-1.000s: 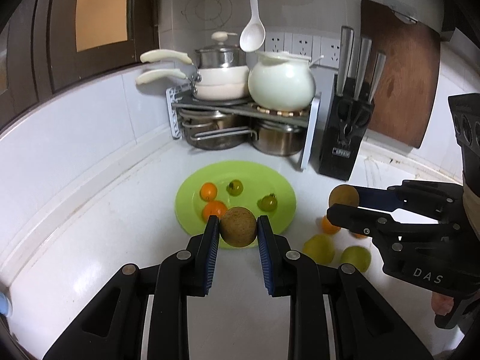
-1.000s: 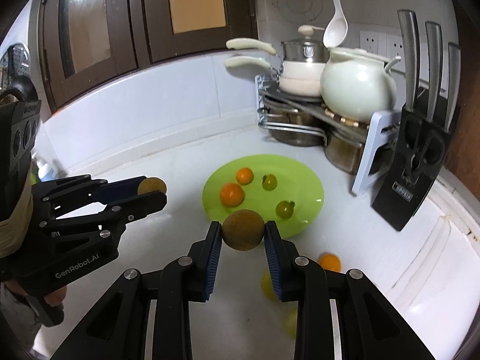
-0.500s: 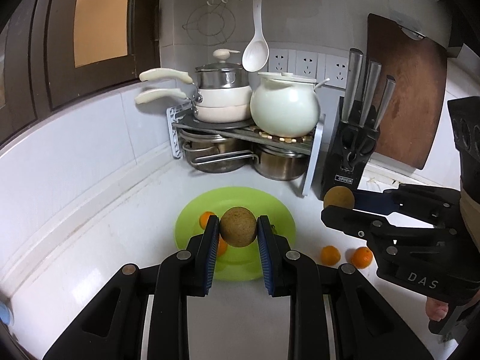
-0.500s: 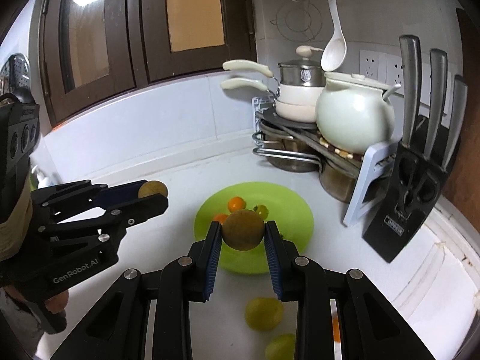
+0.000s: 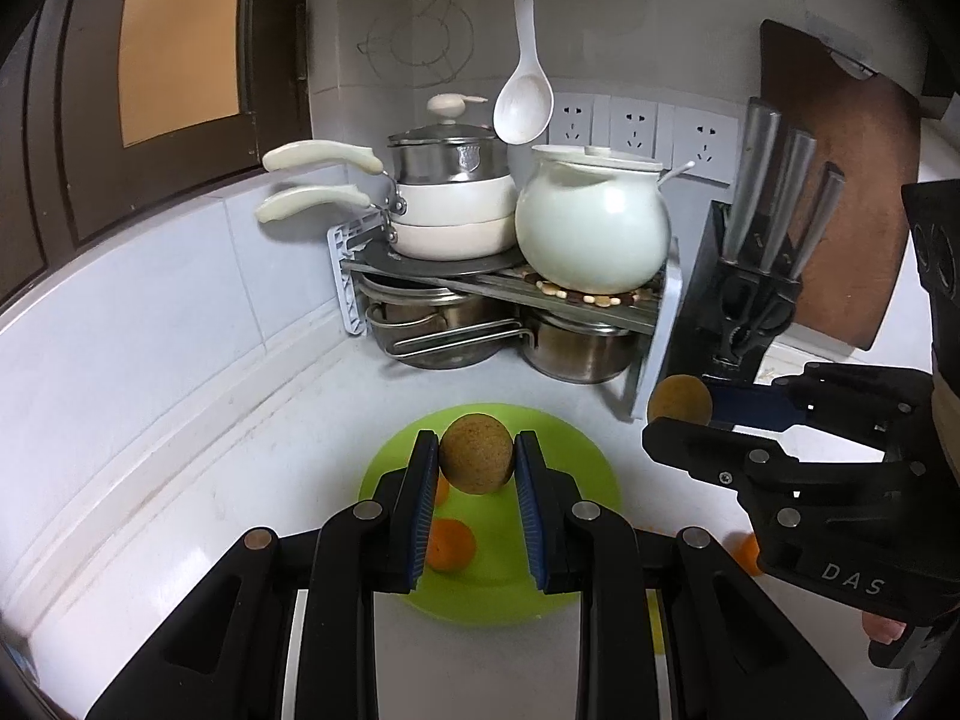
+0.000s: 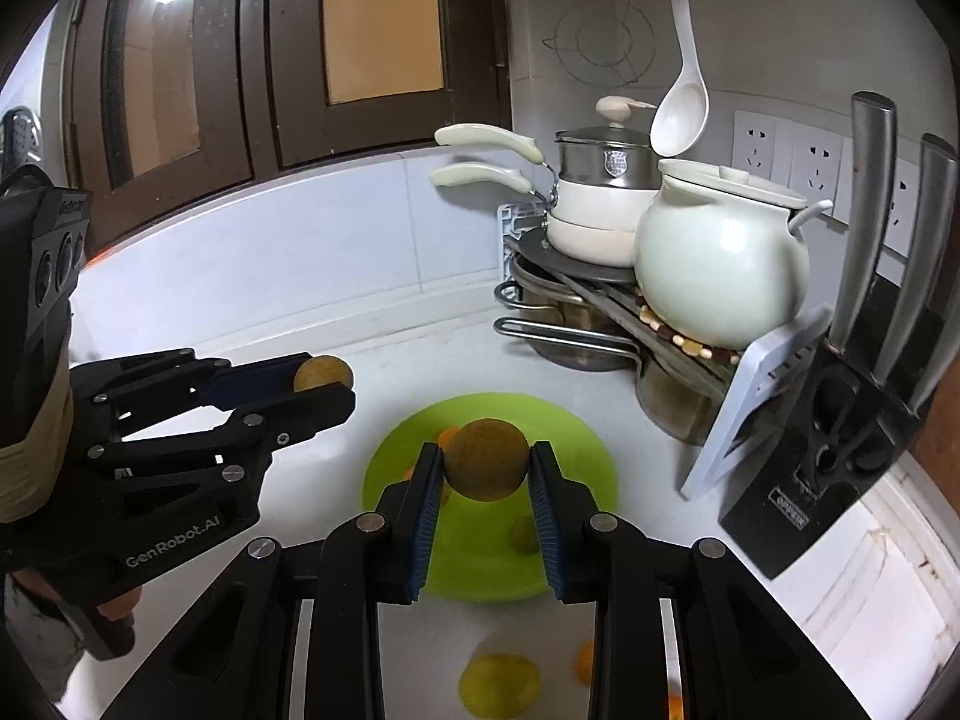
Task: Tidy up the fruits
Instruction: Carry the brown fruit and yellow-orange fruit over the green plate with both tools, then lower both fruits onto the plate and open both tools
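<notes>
Nearest to me, my left gripper [image 5: 477,468] had its jaws clamped on a round brown fruit [image 5: 477,453], held in the air above the near part of the green plate [image 5: 591,480]. My right gripper [image 6: 485,471] gripped a second brown fruit [image 6: 486,459] the same way, also over the plate, to the right of the left one. Below them, an orange [image 5: 450,545] lay on the plate's near left part, and another small fruit [image 6: 523,534] sat on it, too blurred to name. On the white desk [image 5: 240,432] nearer than the plate lay a yellow-green fruit [image 6: 499,683] and a small orange one [image 6: 585,669]. Farther back stood a rack [image 5: 651,348] with white pans [image 5: 456,213] and a white pot [image 5: 591,234] on top, steel pots beneath, and a knife block [image 5: 741,312] to its right.
</notes>
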`<state>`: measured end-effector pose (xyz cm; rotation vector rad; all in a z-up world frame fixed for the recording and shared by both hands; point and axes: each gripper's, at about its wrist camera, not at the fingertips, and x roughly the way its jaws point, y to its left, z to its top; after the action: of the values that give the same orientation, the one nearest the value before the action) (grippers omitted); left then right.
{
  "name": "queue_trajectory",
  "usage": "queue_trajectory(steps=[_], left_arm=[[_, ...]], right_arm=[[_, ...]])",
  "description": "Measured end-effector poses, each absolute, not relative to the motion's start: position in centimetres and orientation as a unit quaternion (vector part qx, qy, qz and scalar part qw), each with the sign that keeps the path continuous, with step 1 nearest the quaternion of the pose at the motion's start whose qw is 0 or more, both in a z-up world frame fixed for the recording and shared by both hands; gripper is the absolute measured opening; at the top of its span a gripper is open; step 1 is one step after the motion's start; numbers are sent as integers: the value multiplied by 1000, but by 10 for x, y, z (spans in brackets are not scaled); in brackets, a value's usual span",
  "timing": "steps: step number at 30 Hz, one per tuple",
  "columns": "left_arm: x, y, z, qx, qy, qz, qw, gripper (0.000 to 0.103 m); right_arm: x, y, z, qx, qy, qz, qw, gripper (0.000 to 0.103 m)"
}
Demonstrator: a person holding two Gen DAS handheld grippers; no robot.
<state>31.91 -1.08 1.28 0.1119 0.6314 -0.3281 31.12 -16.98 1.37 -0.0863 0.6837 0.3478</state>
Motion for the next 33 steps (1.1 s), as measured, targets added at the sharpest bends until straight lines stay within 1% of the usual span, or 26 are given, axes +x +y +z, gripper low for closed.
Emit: queue_trajectory(steps=[5,17,33], left_arm=[[345,-14,4,63,321,-163,931,26],[408,-25,-35,77,374,-164,910,26],[469,-40,-92,101,432,-169,880,26]], right_arm=[[337,-171,6,-40,350,167,921,30],[404,-173,-39,-62,419,156,892,30],[449,-174,-99,-64,489,148,858,30]])
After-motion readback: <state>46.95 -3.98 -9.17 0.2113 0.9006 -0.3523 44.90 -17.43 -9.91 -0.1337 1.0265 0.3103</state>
